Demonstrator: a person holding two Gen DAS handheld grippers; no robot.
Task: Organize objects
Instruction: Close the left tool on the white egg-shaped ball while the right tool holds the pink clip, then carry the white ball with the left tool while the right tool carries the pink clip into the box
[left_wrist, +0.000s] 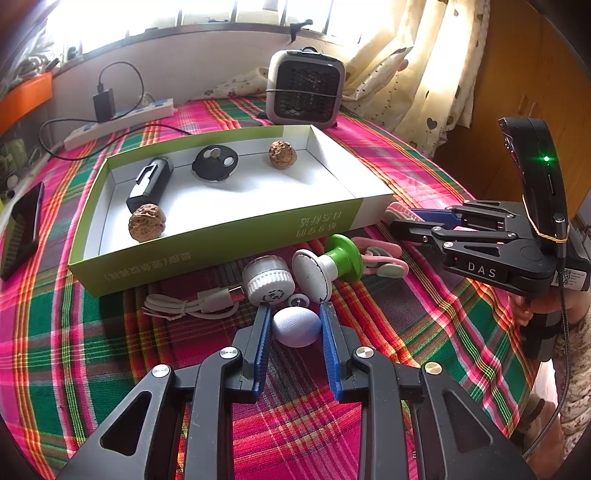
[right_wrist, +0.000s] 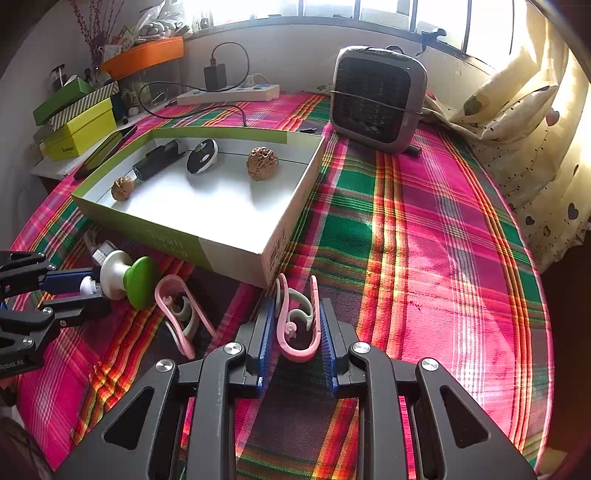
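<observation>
White ball (left_wrist: 296, 327) pinched between left fingers (left_wrist: 263, 325); pink clip (right_wrist: 297, 325) between right fingers (right_wrist: 326, 328).

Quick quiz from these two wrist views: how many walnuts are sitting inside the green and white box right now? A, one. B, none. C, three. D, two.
D: inside the box one walnut lies at the near end beside the black flashlight, and a second walnut sits near the far wall; the right wrist view shows the same two and no more.
</observation>
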